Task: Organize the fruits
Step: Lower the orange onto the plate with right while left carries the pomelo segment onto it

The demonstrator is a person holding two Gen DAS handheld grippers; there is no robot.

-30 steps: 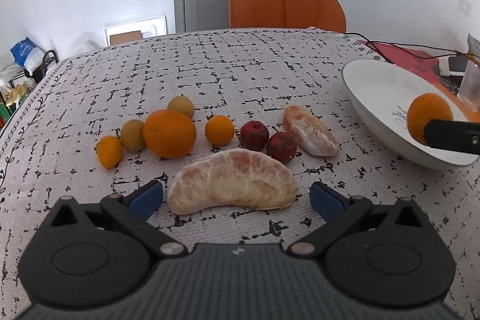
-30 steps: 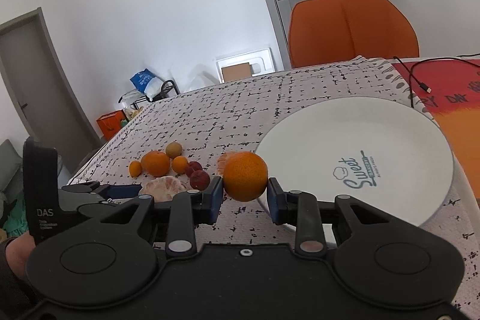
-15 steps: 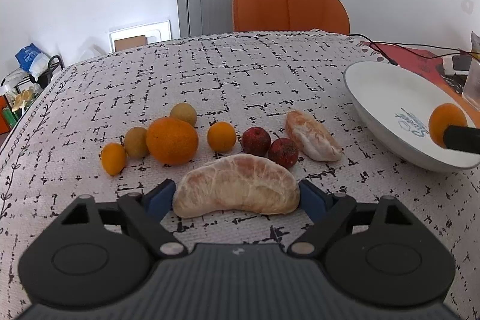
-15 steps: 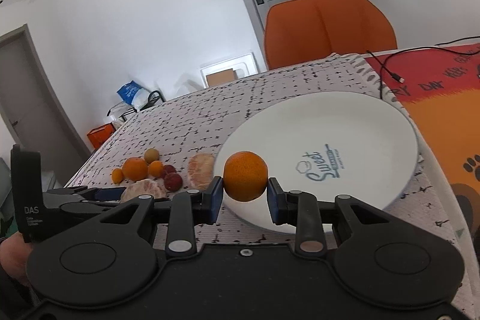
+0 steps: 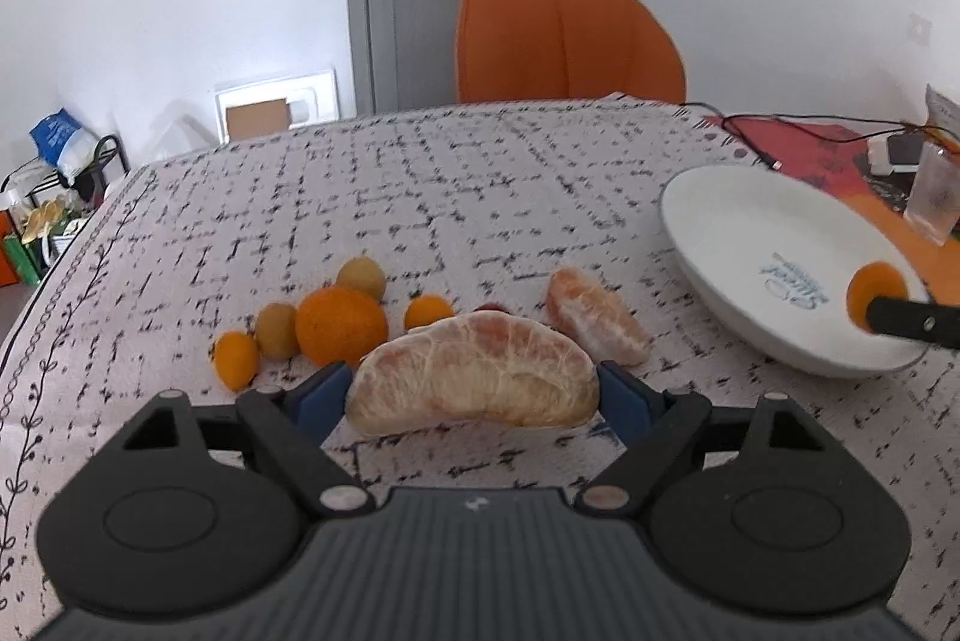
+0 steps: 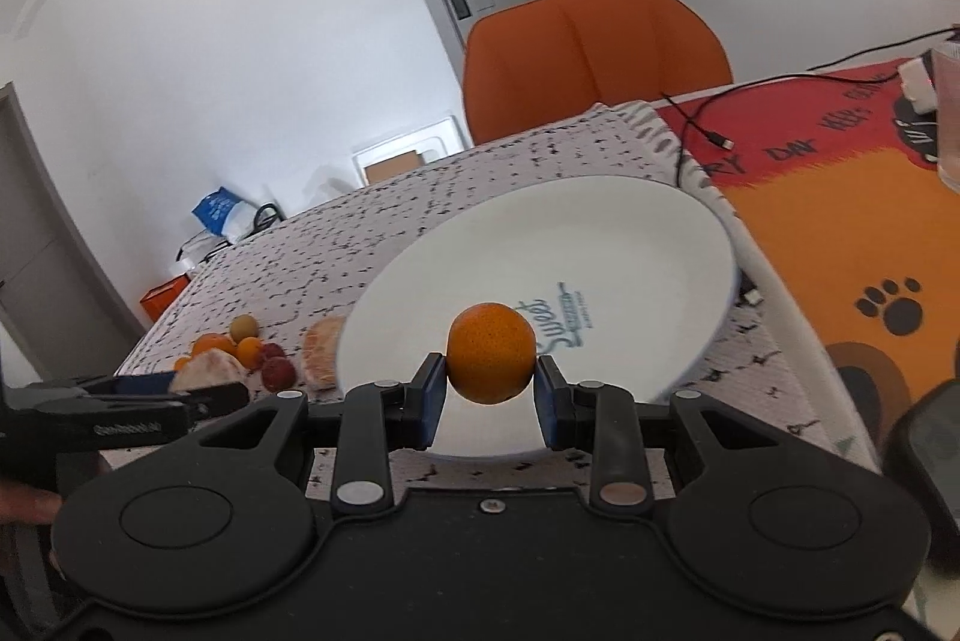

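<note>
Right tool point(image 6: 491, 382) pinching a small round orange mandarin point(image 6: 491, 353) just above the white ceramic plate point(image 6: 630, 221): best lowered before letting go; left tool point(image 5: 474, 392), closed within the past second, clamping a large peeled pomelo segment point(image 5: 474, 380) over the tabletop point(image 5: 480, 197).

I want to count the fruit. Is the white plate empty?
Empty. The plate shows bare white with blue lettering; the orange is held above it in the right gripper's jaws.
</note>
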